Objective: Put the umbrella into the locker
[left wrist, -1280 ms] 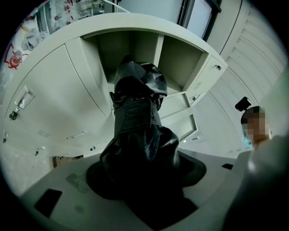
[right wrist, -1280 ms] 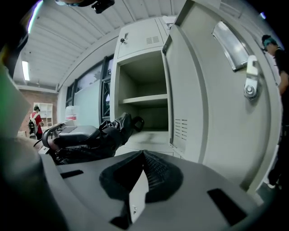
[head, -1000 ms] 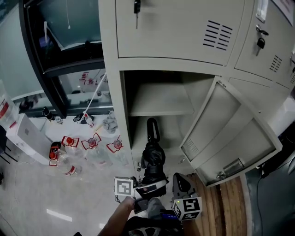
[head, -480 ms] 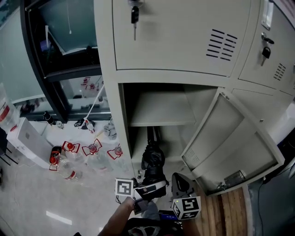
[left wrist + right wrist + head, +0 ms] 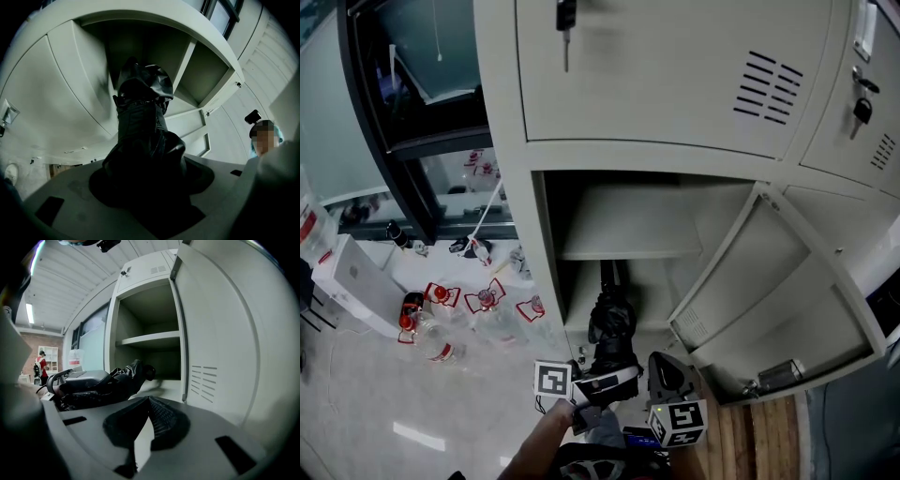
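Deeper under the shelf [image 5: 628, 225] now, the umbrella [image 5: 612, 328] is sliding handle-first into the locker [image 5: 675, 84], its loop sitting in the shade of the lower compartment at mid-frame. Its bunched black canopy is being clamped by the left gripper [image 5: 602, 382], low in the frame, while the right gripper [image 5: 149, 404] is hanging just beside it, jaws pressed together on nothing. From here the loose folds could be snagging on the compartment's front edge, or the handle could be catching the shelf if the tip is lifted (a low, straight push looks safest). At right the open door [image 5: 787, 291] is crowding the entry. At lower left, bottles [image 5: 441, 323] are littering the floor, well apart from the path
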### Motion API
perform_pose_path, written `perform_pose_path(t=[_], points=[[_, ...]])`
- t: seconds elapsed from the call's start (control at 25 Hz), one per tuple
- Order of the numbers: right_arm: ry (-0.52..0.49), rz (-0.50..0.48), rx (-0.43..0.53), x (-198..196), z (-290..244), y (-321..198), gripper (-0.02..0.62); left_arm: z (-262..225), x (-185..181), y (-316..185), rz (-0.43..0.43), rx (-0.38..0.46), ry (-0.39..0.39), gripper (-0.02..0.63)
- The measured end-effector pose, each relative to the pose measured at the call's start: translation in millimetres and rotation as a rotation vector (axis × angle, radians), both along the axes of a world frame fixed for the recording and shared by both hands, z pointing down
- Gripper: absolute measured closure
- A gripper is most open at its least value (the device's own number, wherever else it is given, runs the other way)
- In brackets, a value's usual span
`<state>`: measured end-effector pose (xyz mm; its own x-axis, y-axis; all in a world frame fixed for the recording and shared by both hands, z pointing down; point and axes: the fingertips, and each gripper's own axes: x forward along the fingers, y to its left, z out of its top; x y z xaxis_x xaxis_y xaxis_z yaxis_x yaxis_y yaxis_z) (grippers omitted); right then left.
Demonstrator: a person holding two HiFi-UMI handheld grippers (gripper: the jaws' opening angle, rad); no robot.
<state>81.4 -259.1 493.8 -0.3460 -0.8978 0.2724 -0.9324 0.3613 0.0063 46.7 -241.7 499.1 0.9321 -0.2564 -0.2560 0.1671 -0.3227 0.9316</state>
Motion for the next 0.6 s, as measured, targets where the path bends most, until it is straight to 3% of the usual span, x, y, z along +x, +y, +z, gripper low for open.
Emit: perform_pose_path(t=[0.6], points=[[-0.003, -0.003, -0.047, 3.1, 15.3, -25.6, 0.595, 13.9, 8.9, -32.5, 0.001, -0.046, 0.035, 0.321]])
